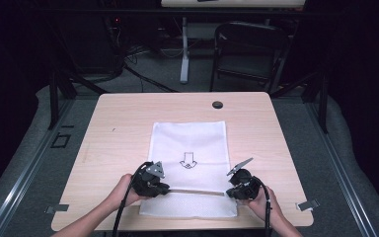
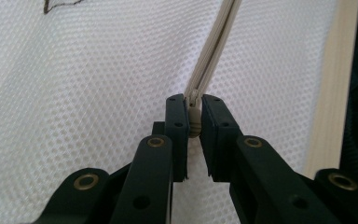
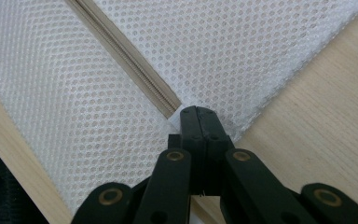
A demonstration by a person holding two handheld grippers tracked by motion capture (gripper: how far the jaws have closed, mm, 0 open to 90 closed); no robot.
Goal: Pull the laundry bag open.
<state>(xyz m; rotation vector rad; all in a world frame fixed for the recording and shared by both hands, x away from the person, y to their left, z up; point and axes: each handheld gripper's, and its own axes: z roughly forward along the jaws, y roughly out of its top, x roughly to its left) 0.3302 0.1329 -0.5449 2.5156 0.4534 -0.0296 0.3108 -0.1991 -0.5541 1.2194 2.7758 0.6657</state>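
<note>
A white mesh bag [image 1: 190, 143] with a black arrow drawn on it lies flat on the wooden table [image 1: 118, 123]. A beige zipper [image 1: 197, 191] crosses the bag near its front edge. My left gripper [image 1: 167, 189] is at the zipper's left end. In the left gripper view the left gripper [image 2: 194, 100] is shut on the small zipper pull [image 2: 194, 122], and the zipper [image 2: 214, 56] runs away from it. My right gripper [image 1: 228, 191] is at the zipper's right end. There the right gripper [image 3: 196, 109] is shut on the white end tab [image 3: 176, 117] of the zipper [image 3: 126, 60].
A dark grommet hole [image 1: 217, 104] sits near the table's far edge. Metal clips [image 1: 56, 209] [image 1: 307, 205] stick out at the front corners. Beyond the table stand a folding chair [image 1: 249, 49] and a white desk leg [image 1: 184, 49].
</note>
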